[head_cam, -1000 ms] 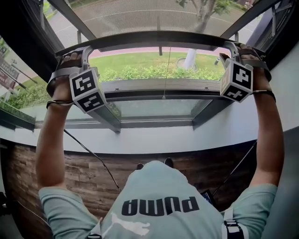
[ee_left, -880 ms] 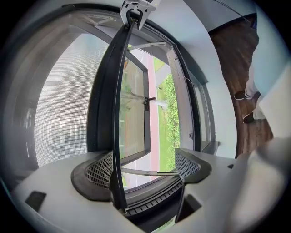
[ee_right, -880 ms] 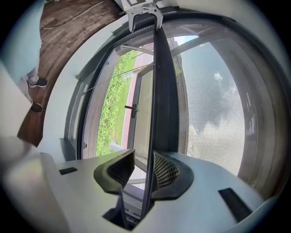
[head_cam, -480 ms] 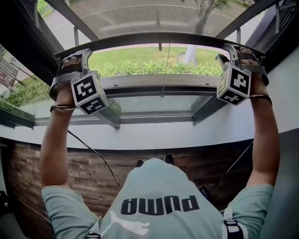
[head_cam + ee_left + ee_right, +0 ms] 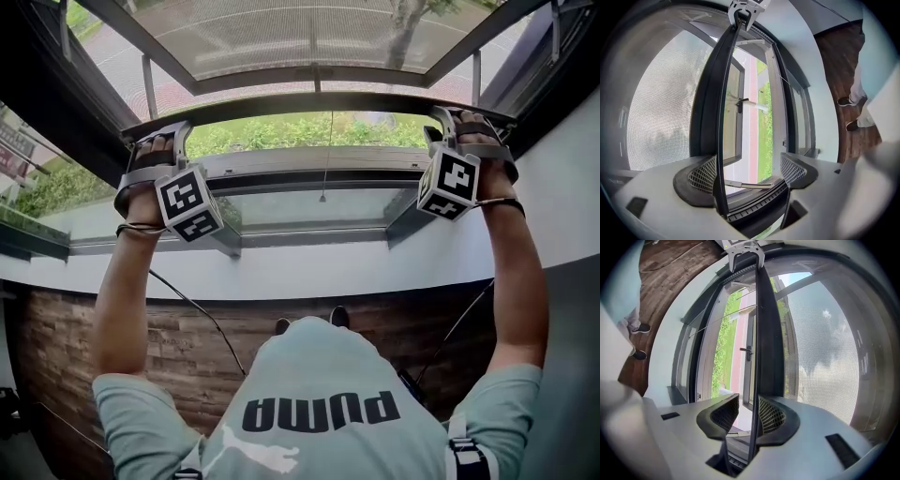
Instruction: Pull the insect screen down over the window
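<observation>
Two grippers are held up against the dark pull bar (image 5: pixel 319 101) of the insect screen (image 5: pixel 309 37). The screen is seen partway down the open window (image 5: pixel 319 178), with green lawn (image 5: pixel 309 131) showing beneath the bar. The left gripper (image 5: pixel 155 134) is set at the bar's left end and the right gripper (image 5: pixel 466 117) at its right end. In the head view the jaws themselves are largely masked by the marker cubes (image 5: pixel 190 202) and the hands (image 5: pixel 141 183).

In the left gripper view the jaws are spread wide. The bar (image 5: pixel 717 117) is laid against one pad (image 5: pixel 704 174) only, and the other pad is well apart from it. In the right gripper view the jaws are drawn narrower around the bar's thin lip (image 5: pixel 753 380). The lip is touched by one pad (image 5: pixel 771 416), while a slit of daylight is left on the other side, so it is not clamped. The screen's upper part is cut off at the top of the head view.
</observation>
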### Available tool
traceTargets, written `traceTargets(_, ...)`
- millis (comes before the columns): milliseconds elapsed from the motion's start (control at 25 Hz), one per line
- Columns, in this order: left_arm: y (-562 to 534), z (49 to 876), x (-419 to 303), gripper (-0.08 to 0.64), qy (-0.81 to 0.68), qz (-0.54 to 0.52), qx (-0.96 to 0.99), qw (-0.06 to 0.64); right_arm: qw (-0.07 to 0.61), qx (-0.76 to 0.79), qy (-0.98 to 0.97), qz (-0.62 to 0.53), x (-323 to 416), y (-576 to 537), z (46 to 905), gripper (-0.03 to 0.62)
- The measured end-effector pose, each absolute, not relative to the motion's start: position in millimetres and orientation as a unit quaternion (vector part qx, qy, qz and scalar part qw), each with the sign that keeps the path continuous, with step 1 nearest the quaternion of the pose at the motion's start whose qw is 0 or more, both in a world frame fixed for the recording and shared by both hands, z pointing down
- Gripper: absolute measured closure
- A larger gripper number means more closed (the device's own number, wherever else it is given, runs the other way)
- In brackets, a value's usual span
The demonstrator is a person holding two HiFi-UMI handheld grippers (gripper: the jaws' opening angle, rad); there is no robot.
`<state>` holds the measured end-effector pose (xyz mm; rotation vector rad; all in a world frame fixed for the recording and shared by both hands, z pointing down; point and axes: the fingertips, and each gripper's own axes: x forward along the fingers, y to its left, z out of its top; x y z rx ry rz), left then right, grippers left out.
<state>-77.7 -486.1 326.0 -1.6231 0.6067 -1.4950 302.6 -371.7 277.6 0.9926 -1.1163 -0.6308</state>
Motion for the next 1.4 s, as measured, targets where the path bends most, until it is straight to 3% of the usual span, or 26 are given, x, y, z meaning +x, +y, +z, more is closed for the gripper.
traceTargets(560, -487.7, 342.7, -77.5, 0.146, 0.256, -0.59, -0.645, 0.413, 0.679, 0.466, -0.495, -0.277, 301.6, -372.1, 293.5, 0.463)
traceTargets(1400, -479.1, 455.6, -77.7, 0.146, 0.225, -0.612, -0.654, 0.383, 0.701, 0.437, -0.509, -0.242, 301.4, -364.4, 409.7, 0.463)
